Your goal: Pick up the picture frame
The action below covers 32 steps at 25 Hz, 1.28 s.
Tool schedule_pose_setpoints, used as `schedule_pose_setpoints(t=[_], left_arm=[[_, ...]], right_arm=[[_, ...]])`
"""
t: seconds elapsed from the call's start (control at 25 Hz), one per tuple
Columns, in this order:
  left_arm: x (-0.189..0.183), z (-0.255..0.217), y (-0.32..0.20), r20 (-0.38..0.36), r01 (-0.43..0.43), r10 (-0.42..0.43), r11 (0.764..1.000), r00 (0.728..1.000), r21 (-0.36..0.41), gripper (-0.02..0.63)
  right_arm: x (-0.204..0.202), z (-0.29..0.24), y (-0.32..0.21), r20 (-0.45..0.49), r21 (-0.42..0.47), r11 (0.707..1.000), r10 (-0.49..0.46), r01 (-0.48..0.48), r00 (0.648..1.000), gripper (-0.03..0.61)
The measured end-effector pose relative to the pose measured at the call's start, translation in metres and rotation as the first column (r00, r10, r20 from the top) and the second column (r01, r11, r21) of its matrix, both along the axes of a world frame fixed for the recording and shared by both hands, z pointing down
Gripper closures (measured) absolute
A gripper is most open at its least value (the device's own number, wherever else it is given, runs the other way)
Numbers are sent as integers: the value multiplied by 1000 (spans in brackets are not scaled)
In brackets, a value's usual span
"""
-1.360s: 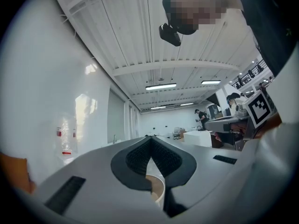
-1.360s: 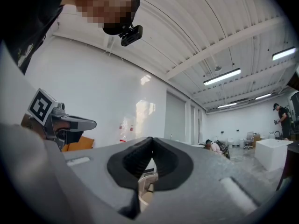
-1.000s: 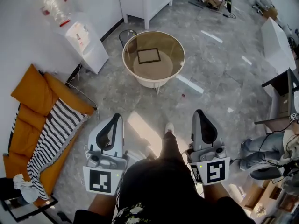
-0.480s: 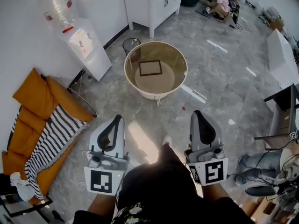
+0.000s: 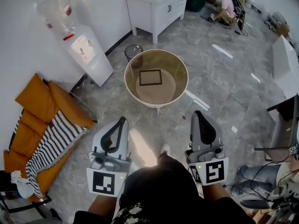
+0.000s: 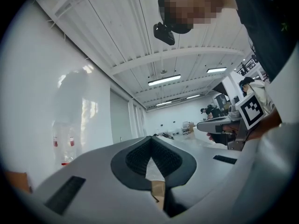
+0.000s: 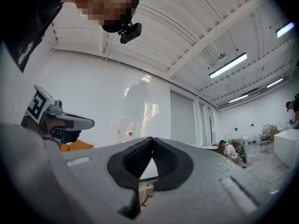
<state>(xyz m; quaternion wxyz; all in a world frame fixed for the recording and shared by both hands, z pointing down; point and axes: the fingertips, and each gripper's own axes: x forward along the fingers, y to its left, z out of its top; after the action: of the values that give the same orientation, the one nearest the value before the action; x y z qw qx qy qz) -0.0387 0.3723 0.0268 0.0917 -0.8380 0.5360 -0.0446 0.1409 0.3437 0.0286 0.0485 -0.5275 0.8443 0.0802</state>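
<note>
Looking down in the head view, the picture frame (image 5: 150, 77), a thin dark rectangle with its long axis left-right, lies flat on the round bench (image 5: 186, 74). It is well ahead of both grippers, and the left gripper (image 5: 122, 120) seems slightly nearer than the right gripper (image 5: 198, 113). In the left gripper view, the fingers (image 6: 140, 157) are pressed together and empty. The right gripper view shows the same.
</note>
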Motion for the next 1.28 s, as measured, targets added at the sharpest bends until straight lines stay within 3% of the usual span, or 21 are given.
schedule_pose_setpoints(t=[0.52,0.76,1.28], left_arm=[[28,9,-37,-11,134,-134,991,991,-10,600],[45,30,-46,-1,152,-152,986,988,-70,600],[74,44,-114,-12,53,-54,996,998,-75,600]], right_arm=[[26,11,-58,-8,-5,992,-127,127,992,582],[45,30,-74,-1,-40,990,-132,132,991,582],[67,53,-120,-21,-80,994,-70,68,997,583]])
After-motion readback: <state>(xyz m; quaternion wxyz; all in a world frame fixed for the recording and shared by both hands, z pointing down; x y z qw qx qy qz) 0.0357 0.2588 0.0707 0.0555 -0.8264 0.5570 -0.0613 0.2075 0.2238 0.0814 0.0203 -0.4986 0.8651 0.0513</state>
